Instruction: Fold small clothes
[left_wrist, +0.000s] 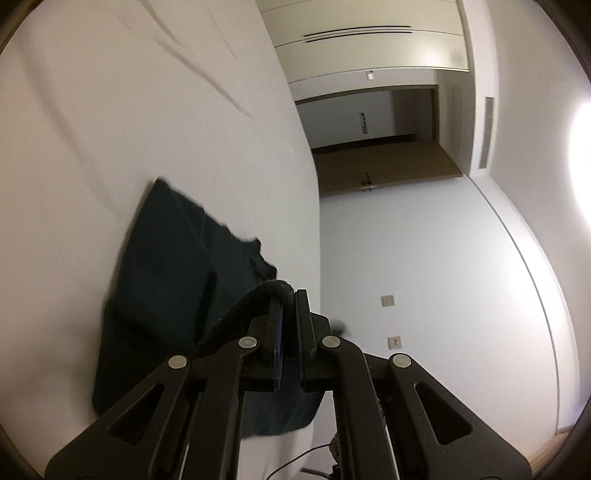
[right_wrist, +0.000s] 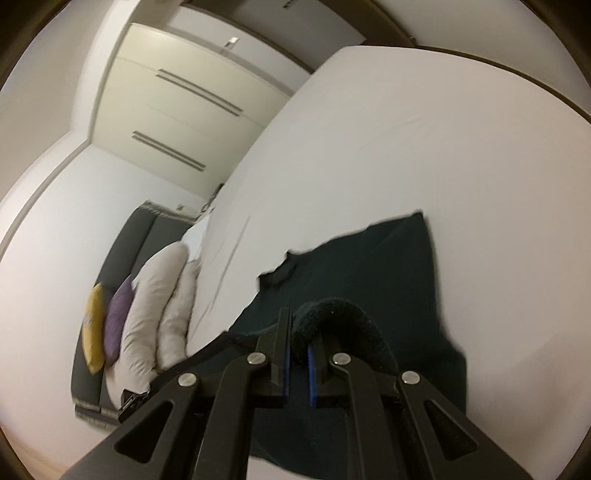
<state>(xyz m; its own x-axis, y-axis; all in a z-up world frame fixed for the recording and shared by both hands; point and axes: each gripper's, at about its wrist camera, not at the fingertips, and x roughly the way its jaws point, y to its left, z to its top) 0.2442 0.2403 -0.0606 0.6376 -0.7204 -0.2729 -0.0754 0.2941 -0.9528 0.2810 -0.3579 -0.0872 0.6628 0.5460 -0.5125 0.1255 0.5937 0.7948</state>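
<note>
A dark teal garment (left_wrist: 166, 266) lies partly on a white bed (left_wrist: 129, 110). My left gripper (left_wrist: 289, 295) is shut on a thick hem of the garment, which curls over its fingertips. In the right wrist view the same dark garment (right_wrist: 369, 266) spreads over the bed (right_wrist: 406, 129). My right gripper (right_wrist: 300, 321) is shut on another rolled edge of it, which arches over the right finger. Both held edges are lifted off the sheet. The rest of the cloth hangs and drapes below the grippers.
White pillows (right_wrist: 159, 306), a purple cushion (right_wrist: 118, 321) and a yellow cushion (right_wrist: 92, 332) lean on a dark headboard (right_wrist: 125, 243) left of the bed. A wardrobe (right_wrist: 177, 103) stands behind. A brown door (left_wrist: 384, 166) and white wall (left_wrist: 424, 277) are beyond the bed.
</note>
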